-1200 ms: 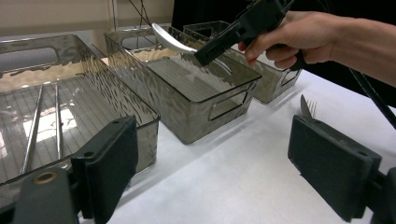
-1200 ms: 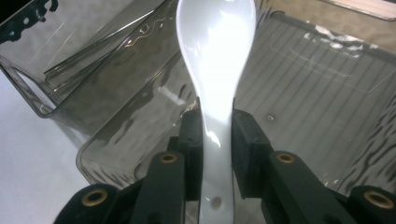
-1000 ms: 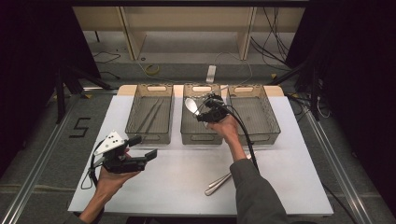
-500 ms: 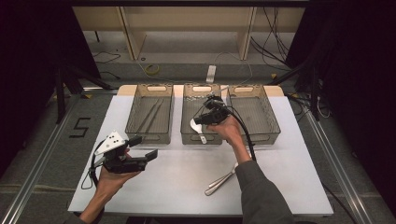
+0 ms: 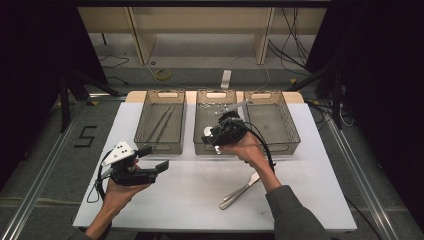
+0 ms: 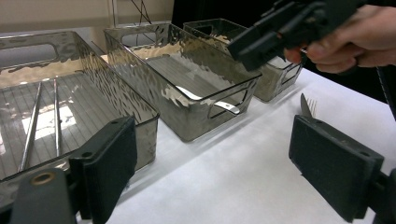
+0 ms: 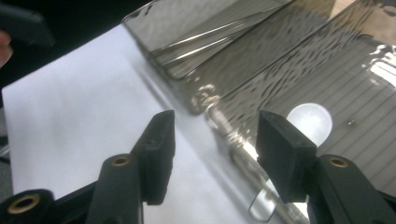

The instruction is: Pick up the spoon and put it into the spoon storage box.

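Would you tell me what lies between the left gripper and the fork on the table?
Only bare white table surface: in the high view nothing sits between the left gripper and the fork.

Three bins stood in a row; landmark: middle bin (image 5: 216,131). In front of it, white table (image 5: 180,190) lay open, except cutlery (image 5: 241,190) to its front-right. Its walls barred level entry; its top stood open.

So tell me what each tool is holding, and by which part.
Nothing is held. The right tool has just been opening above the spoon in the middle bin; the left tool is open and empty.
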Demonstrator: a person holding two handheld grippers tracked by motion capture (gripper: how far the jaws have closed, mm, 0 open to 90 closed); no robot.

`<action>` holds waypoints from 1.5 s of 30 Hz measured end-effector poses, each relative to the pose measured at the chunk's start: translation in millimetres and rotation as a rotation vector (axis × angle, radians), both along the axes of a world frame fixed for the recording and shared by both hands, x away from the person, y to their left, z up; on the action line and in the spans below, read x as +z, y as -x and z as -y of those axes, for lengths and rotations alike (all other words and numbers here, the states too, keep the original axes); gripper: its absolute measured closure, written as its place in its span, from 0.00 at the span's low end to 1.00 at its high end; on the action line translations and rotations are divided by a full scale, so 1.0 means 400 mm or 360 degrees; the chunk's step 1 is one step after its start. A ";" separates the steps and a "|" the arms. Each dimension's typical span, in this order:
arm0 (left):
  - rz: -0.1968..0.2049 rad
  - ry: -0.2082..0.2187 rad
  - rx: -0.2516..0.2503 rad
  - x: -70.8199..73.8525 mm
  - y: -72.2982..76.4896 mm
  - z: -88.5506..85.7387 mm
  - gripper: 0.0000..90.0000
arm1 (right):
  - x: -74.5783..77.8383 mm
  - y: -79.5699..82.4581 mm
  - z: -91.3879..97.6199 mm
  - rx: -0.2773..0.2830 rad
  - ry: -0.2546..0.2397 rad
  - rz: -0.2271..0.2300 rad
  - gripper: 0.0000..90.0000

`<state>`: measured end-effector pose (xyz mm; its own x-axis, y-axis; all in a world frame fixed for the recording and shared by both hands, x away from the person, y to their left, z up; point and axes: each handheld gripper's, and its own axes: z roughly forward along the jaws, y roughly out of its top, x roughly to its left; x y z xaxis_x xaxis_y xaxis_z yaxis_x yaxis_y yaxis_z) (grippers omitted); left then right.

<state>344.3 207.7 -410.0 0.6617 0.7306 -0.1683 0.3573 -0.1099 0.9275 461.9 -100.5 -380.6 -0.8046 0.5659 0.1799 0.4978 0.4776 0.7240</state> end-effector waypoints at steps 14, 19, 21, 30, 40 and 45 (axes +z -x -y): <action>0.0002 0.0001 -0.0007 -0.001 0.000 0.000 0.17 | -0.029 0.094 0.018 0.0020 -0.0032 0.0036 0.36; 0.0002 0.0002 -0.0009 -0.001 0.000 0.001 0.17 | -0.047 0.123 0.030 0.0050 -0.0054 0.0038 0.43; 0.0005 0.0001 -0.0011 -0.001 0.000 0.002 0.17 | -0.054 0.133 0.033 0.0052 -0.0029 0.0038 0.45; 0.0007 -0.0001 -0.0016 0.000 0.001 0.000 0.17 | -0.078 0.158 0.060 0.0043 -0.0043 0.0013 0.55; -0.0001 -0.0001 -0.0016 0.000 -0.002 0.003 0.17 | -0.110 0.174 0.091 0.0011 0.0010 -0.0001 0.76; -0.0001 -0.0005 -0.0017 0.000 -0.001 0.004 0.17 | -0.116 0.183 0.092 0.0017 0.0050 0.0003 0.87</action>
<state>344.7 206.3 -410.0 0.6694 0.7240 -0.1665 0.3569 -0.1168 0.9268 388.8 -137.5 -427.2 -0.8109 0.5628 0.1604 0.4910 0.5054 0.7096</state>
